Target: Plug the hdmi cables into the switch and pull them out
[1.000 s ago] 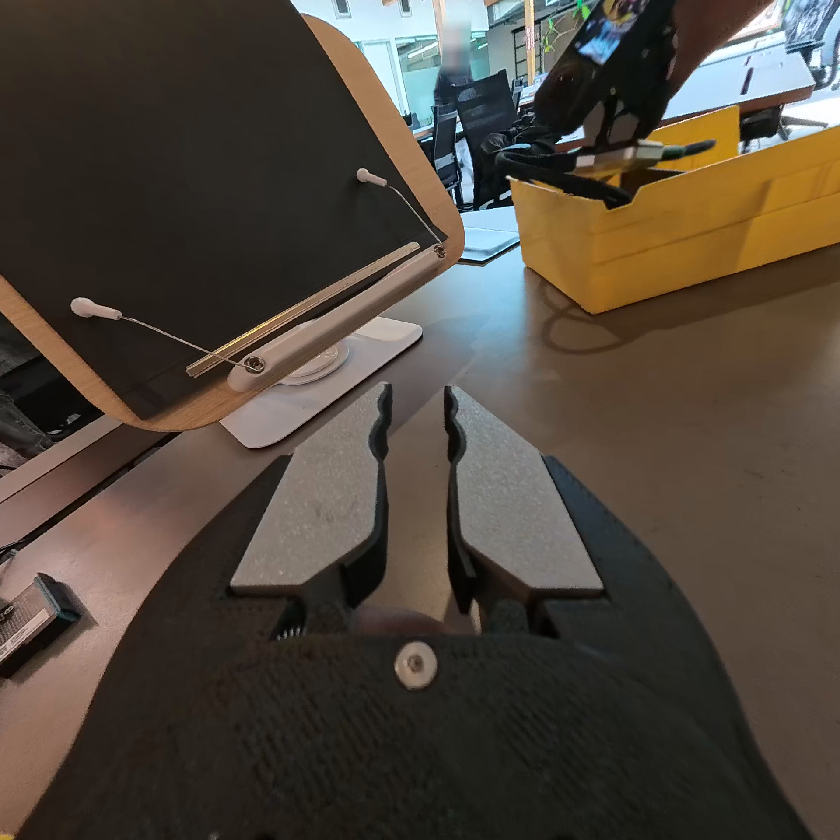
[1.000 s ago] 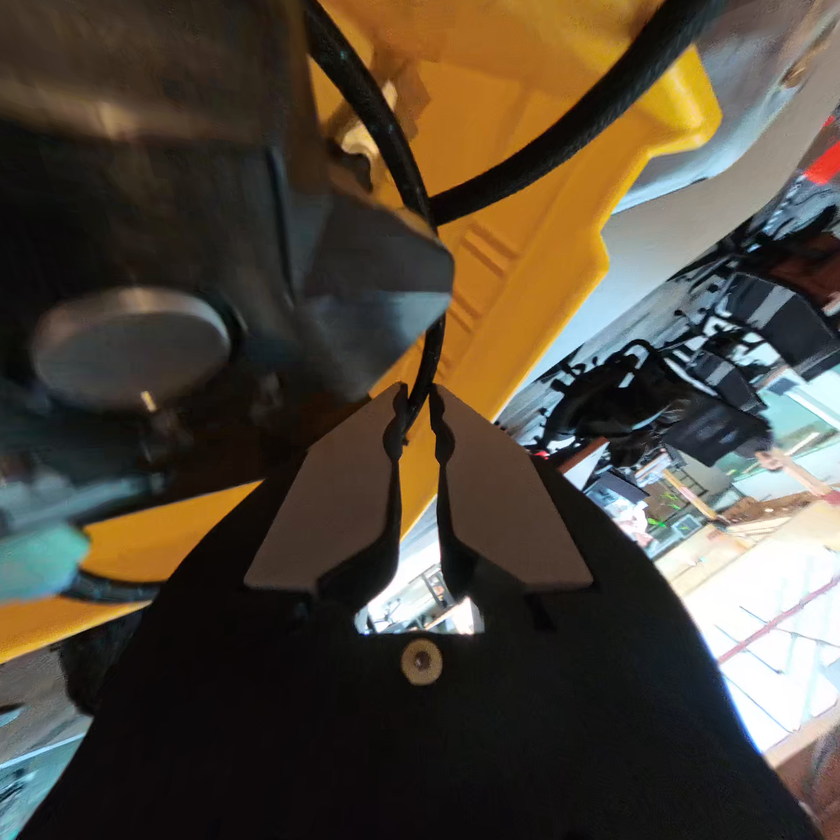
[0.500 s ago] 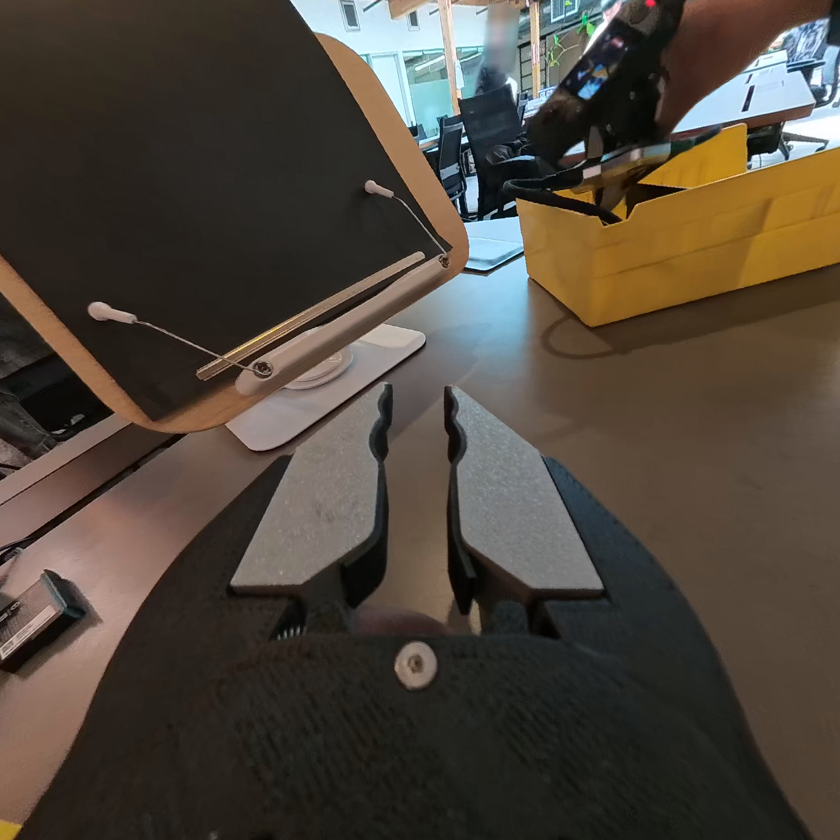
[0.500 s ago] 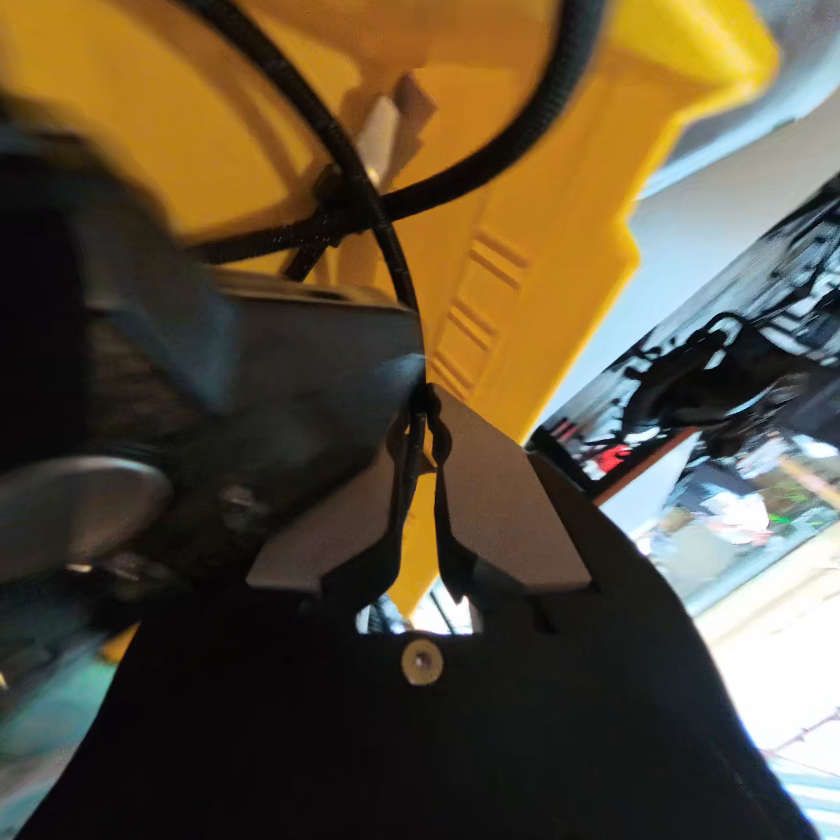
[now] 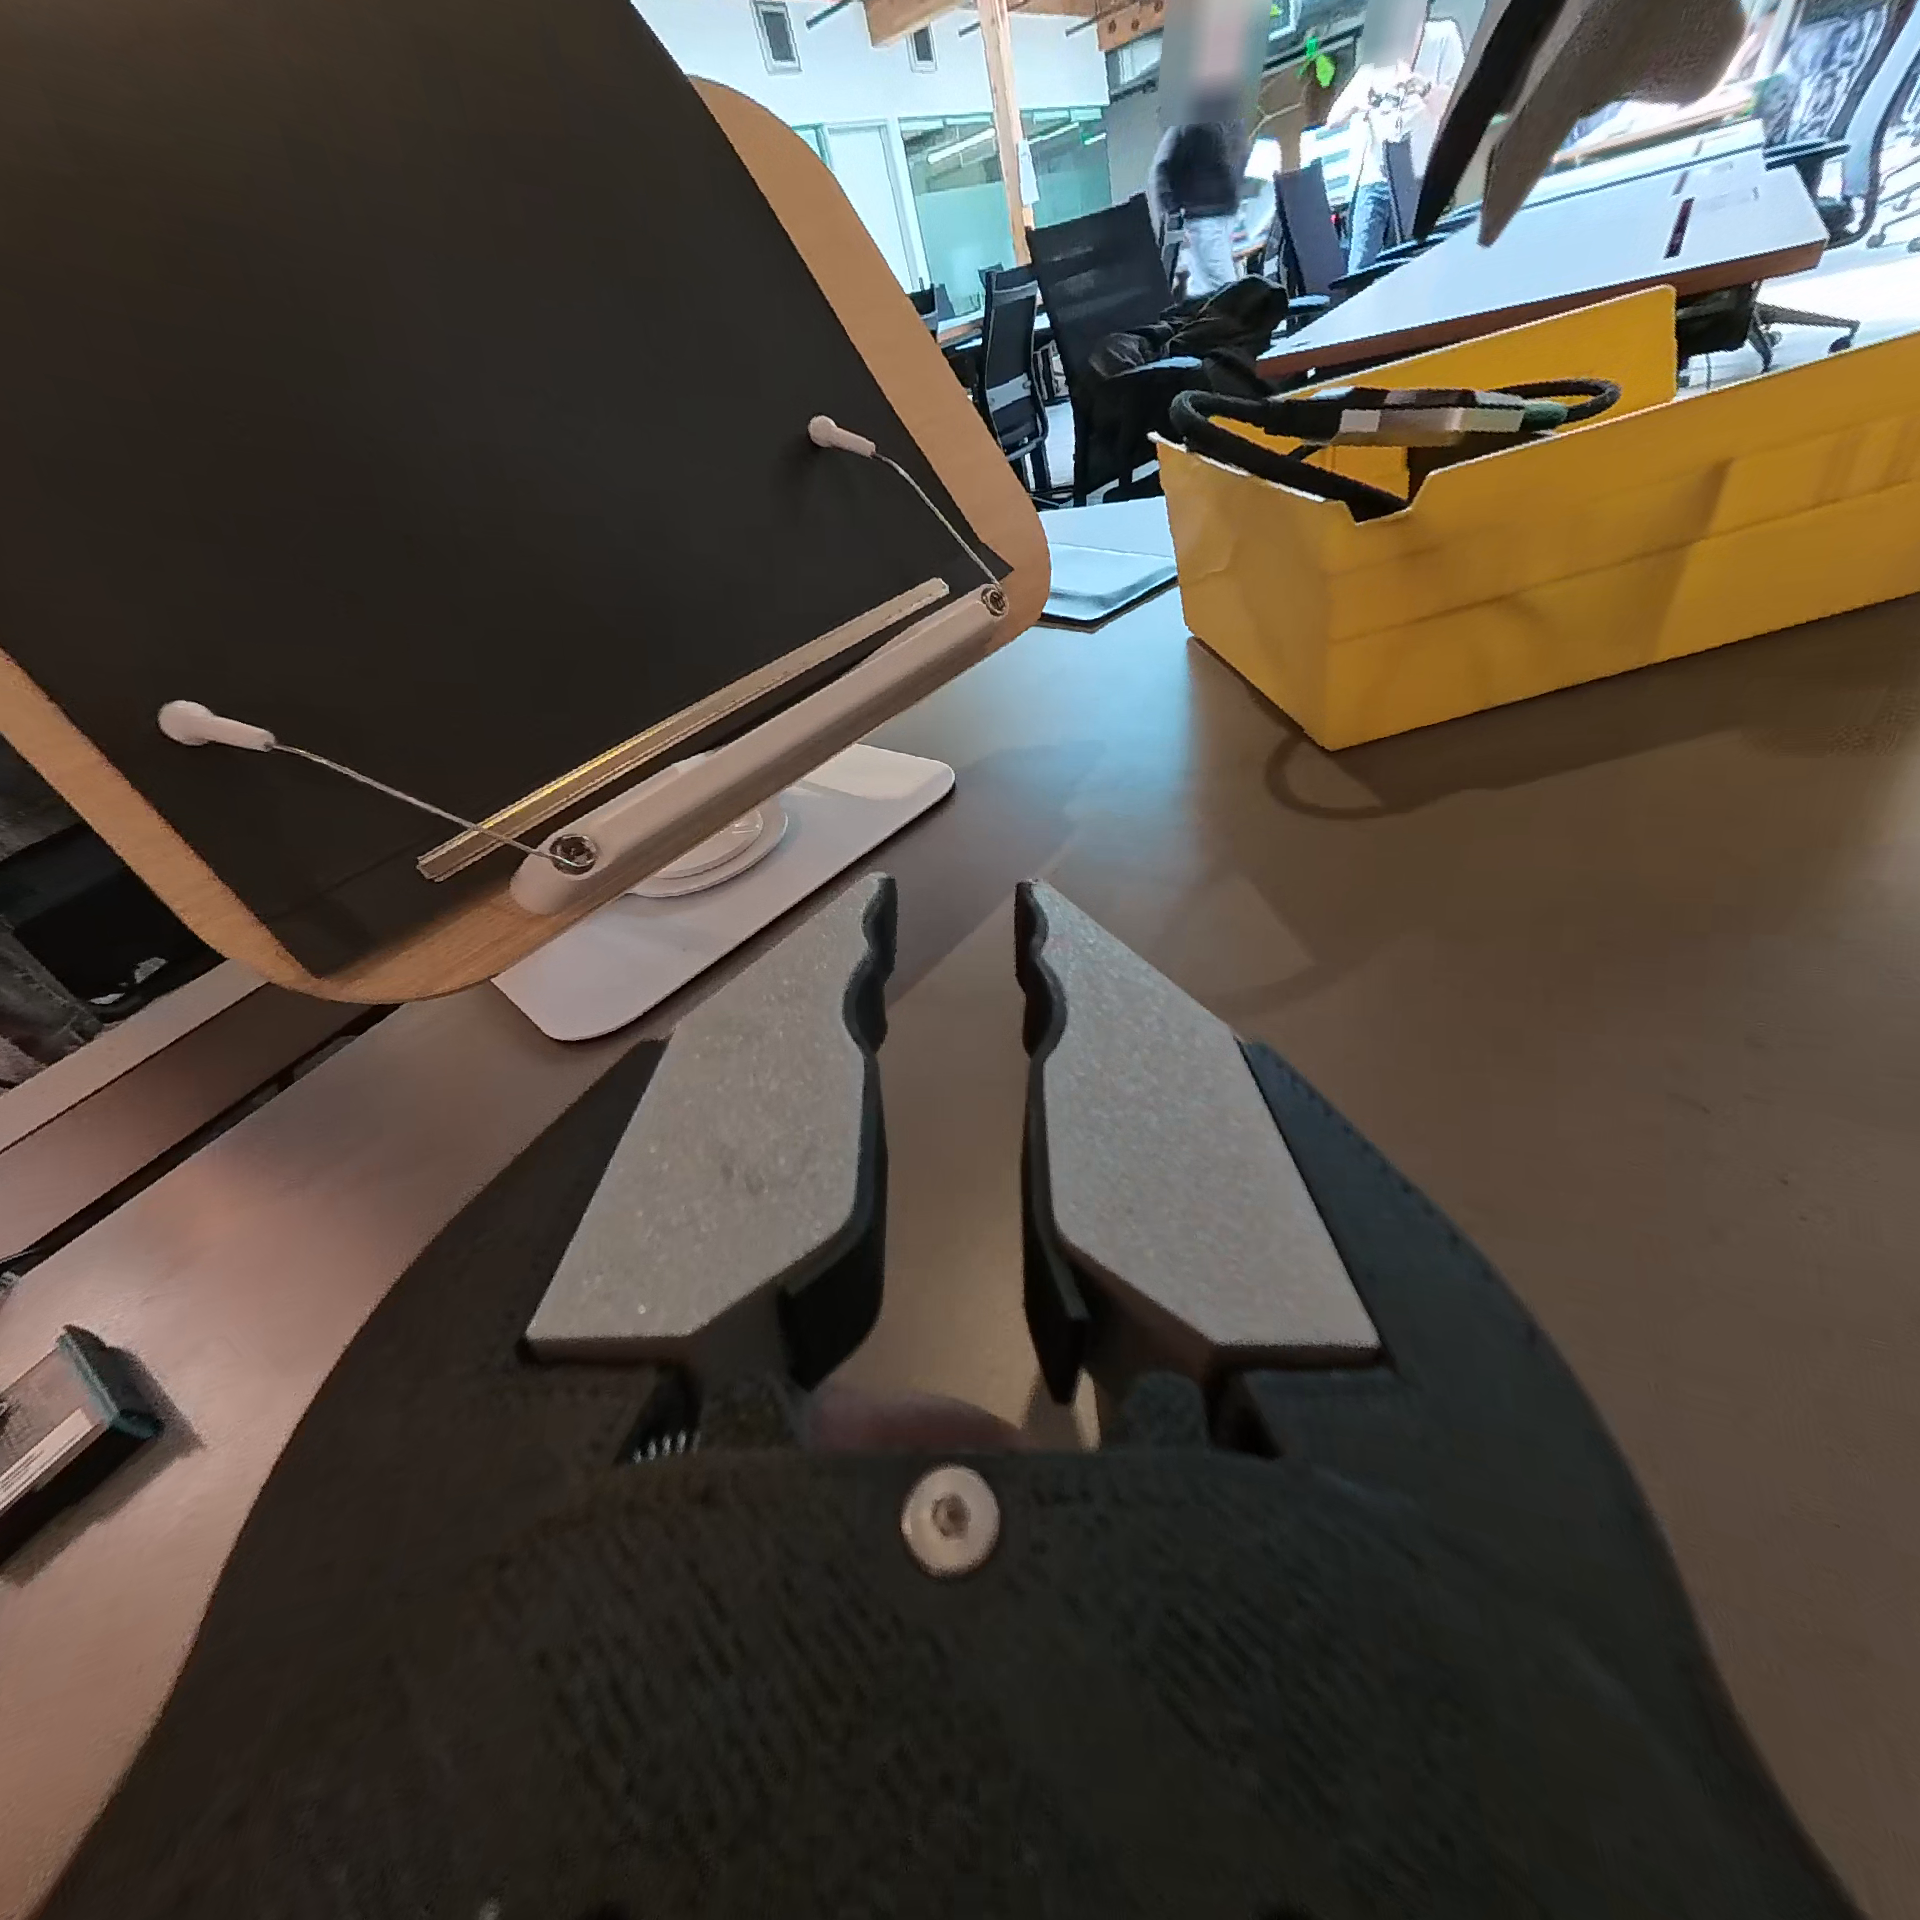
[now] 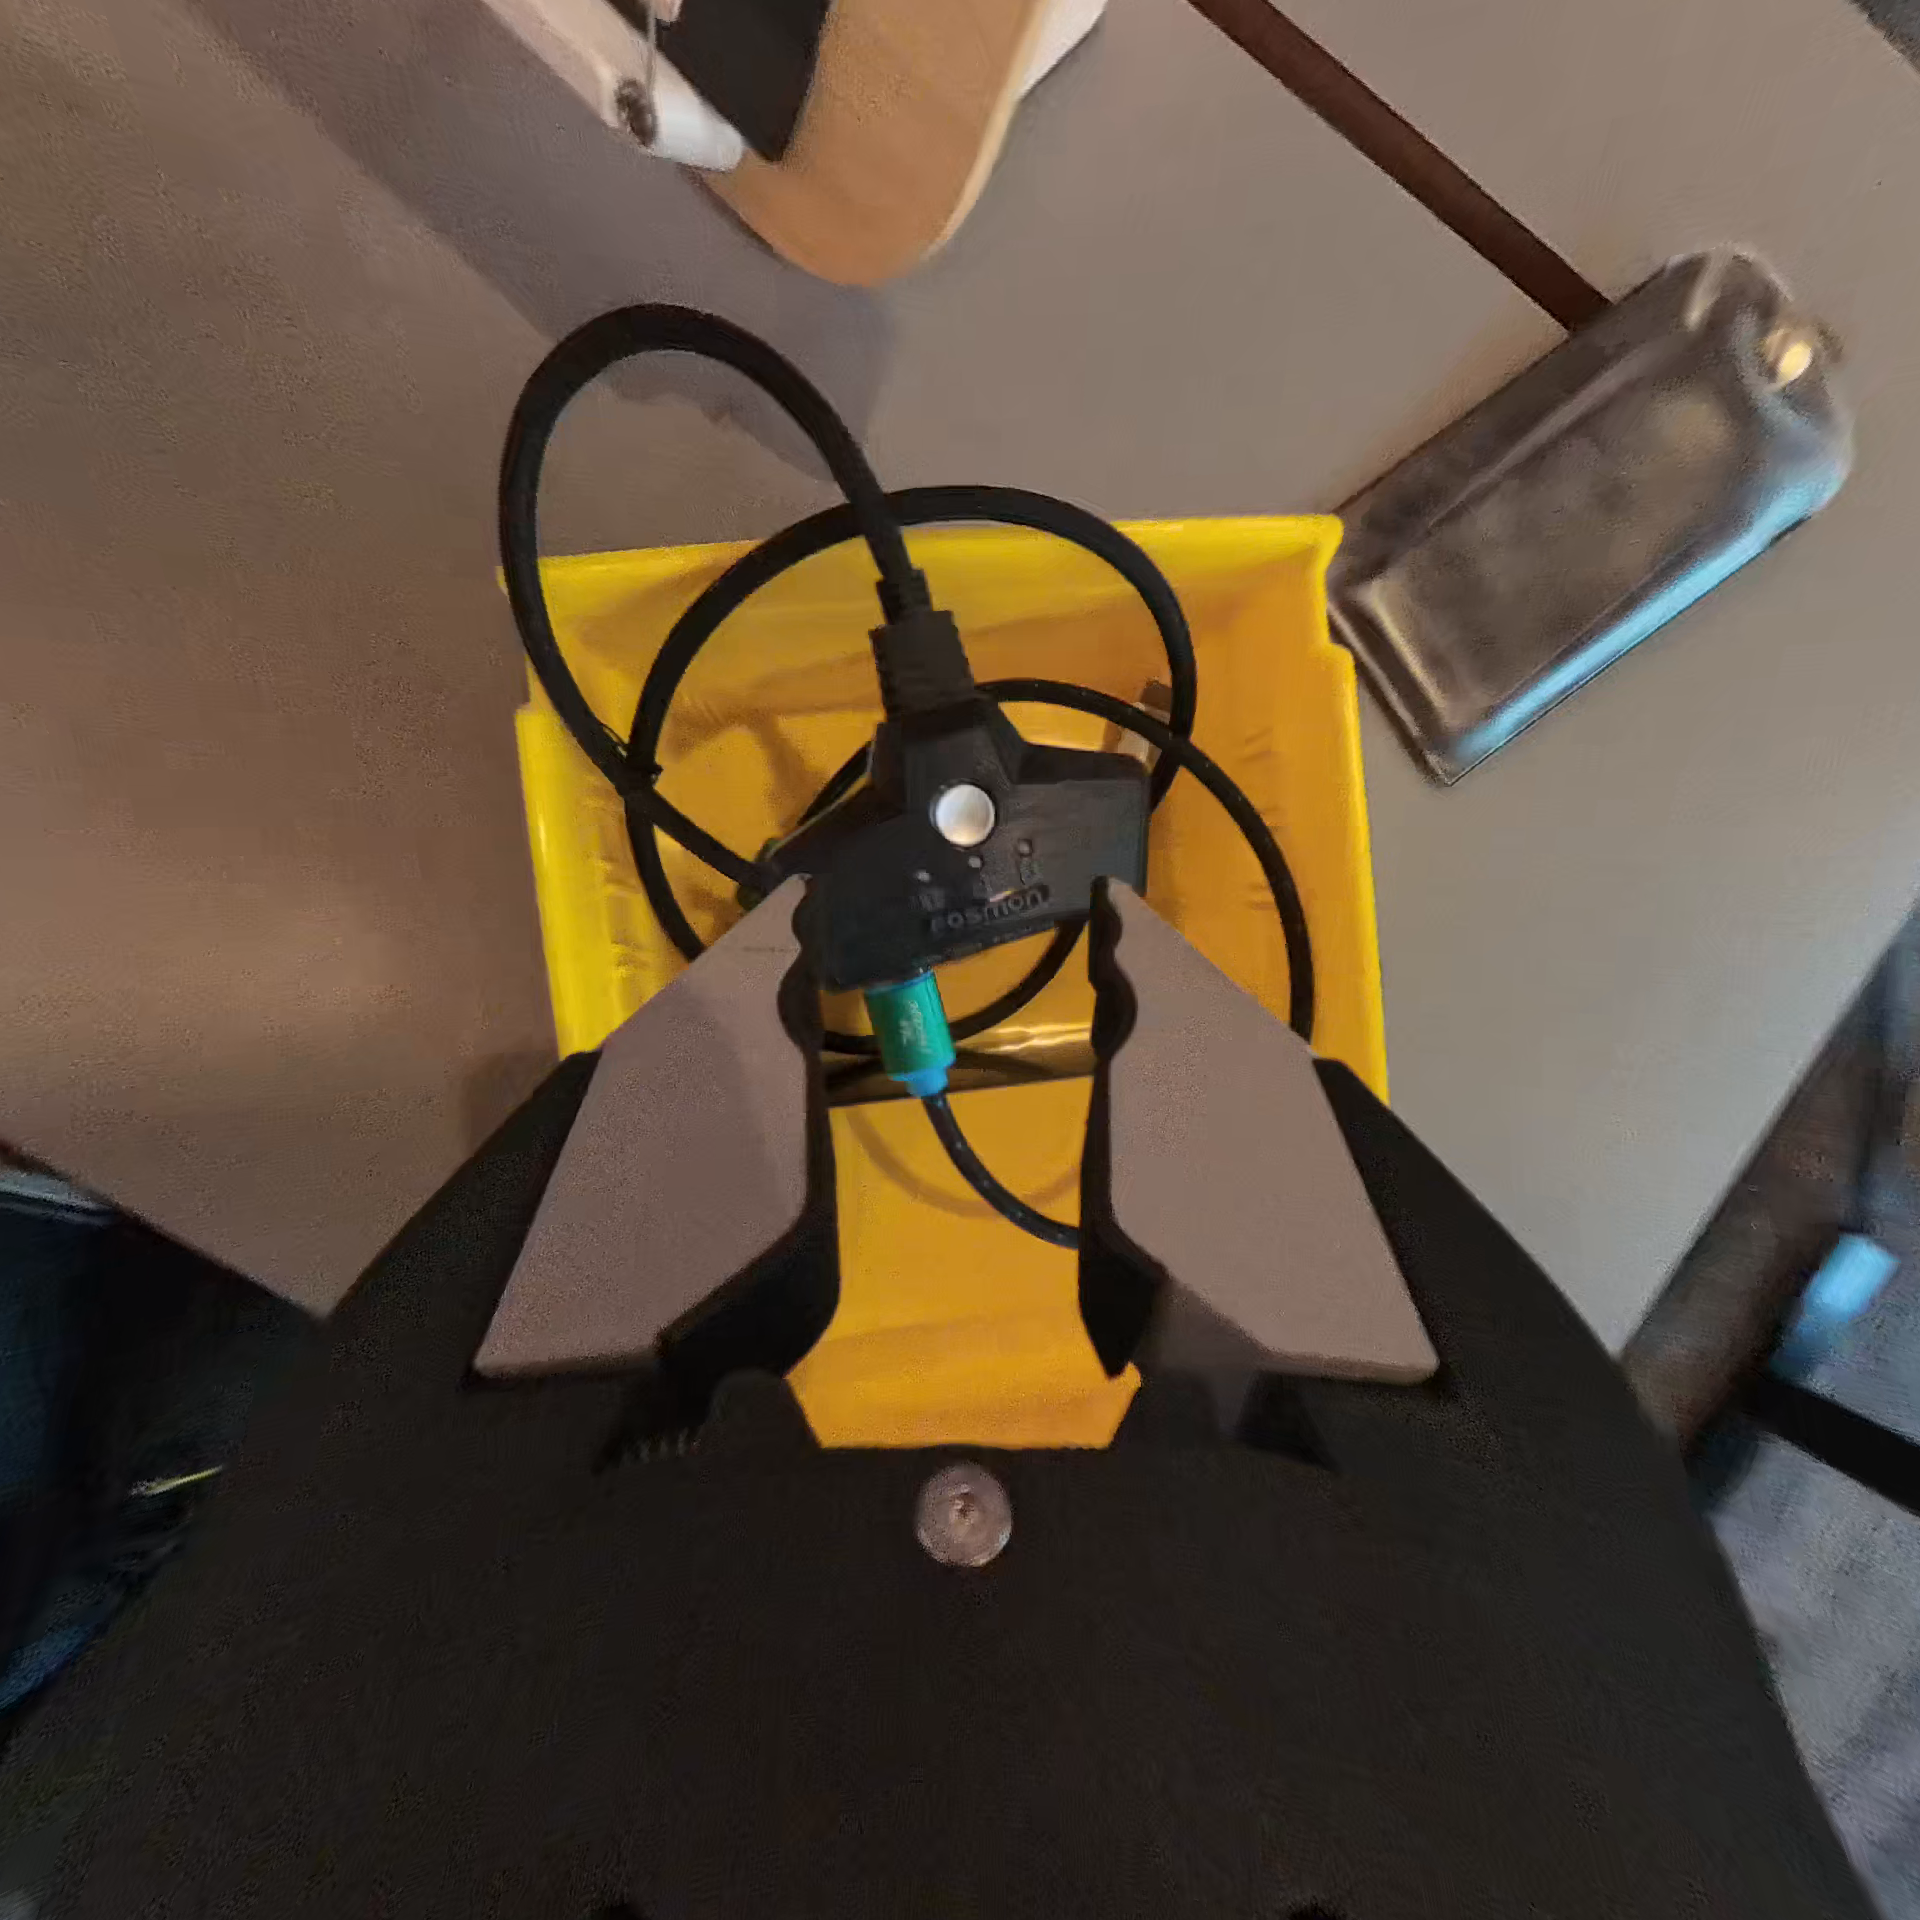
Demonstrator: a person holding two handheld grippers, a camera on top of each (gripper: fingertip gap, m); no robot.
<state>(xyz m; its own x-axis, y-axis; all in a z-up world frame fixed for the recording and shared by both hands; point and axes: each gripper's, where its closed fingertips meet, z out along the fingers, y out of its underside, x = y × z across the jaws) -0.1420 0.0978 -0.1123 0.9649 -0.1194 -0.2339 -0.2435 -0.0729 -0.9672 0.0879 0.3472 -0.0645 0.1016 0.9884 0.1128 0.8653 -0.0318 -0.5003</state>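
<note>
two hand-held grippers show here. the left hand-held gripper [image 5: 951, 966] sits low over the grey-brown table [image 5: 1455, 1039], its grey fingers [image 5: 748, 1153] parted by a narrow gap with nothing between them, only bare table seen through the gap. ahead of it and to its left a tilted book stand [image 5: 436, 436] with a dark face, a wooden edge and two wire page holders rests on a white base [image 5: 727, 914]. farther off to the right stands the yellow bin [image 5: 1507, 582].

the right hand-held gripper [image 6: 945, 935] looks straight down from above into the yellow bin [image 6: 1340, 831], its jaws spread wide and gripping nothing. below it the black hdmi switch [image 6: 977, 842], with a round white button on top, lies across the top of the bin's end compartment. a black cable [image 6: 582, 499] runs from the switch's far end and loops out over the bin's rim above the table. a green-bodied hdmi plug [image 6: 909, 1029] is seated in the near end of the switch, and its thin dark lead curves toward the right finger. more black cable coils lie in the bin under the switch. in the left wrist view the switch [image 5: 1423, 424] and a cable loop [image 5: 1236, 436] show level with the bin's top edge, and the right hand-held gripper's fingers [image 5: 1517, 135] hang well above them. a shiny metal tray [image 6: 1590, 520] lies on the table just beside the bin's far corner. one small black device [image 5: 73, 1434] lies at the table's left edge.
</note>
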